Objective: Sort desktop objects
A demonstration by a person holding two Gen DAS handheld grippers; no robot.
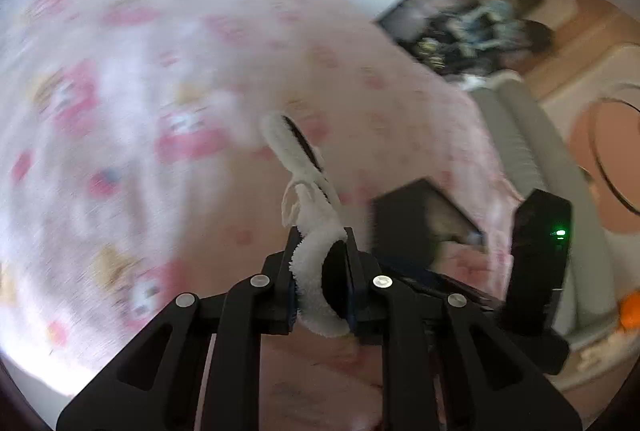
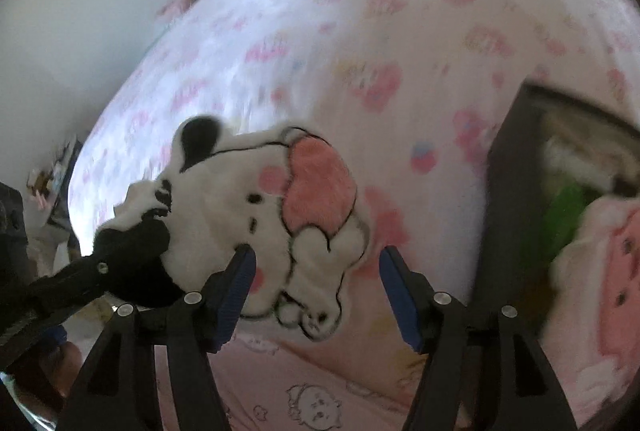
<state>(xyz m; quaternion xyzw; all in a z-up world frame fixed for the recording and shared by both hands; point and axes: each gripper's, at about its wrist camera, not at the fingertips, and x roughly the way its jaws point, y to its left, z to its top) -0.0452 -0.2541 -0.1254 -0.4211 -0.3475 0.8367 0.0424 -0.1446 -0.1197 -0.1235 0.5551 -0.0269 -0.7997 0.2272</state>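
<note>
My left gripper (image 1: pixel 320 263) is shut on the edge of a white plush cloth toy (image 1: pixel 308 251), seen edge-on above the pink patterned sheet (image 1: pixel 140 91). In the right wrist view the same toy (image 2: pixel 280 215) shows flat: white fleece, black ear, pink patch, held up at its left end by the left gripper (image 2: pixel 132 251). My right gripper (image 2: pixel 316 283) is open and empty, its jaws wide apart just below the toy. A dark box (image 2: pixel 516 191) stands at the right with a green item (image 2: pixel 568 219) and another pink-white plush (image 2: pixel 608 271) inside.
The dark box also shows in the left wrist view (image 1: pixel 416 227), beside the black right gripper body (image 1: pixel 540 255). A grey sofa arm (image 1: pixel 532 159), a round orange table (image 1: pixel 612 159) and a dark shelf (image 1: pixel 472 27) lie beyond the bed.
</note>
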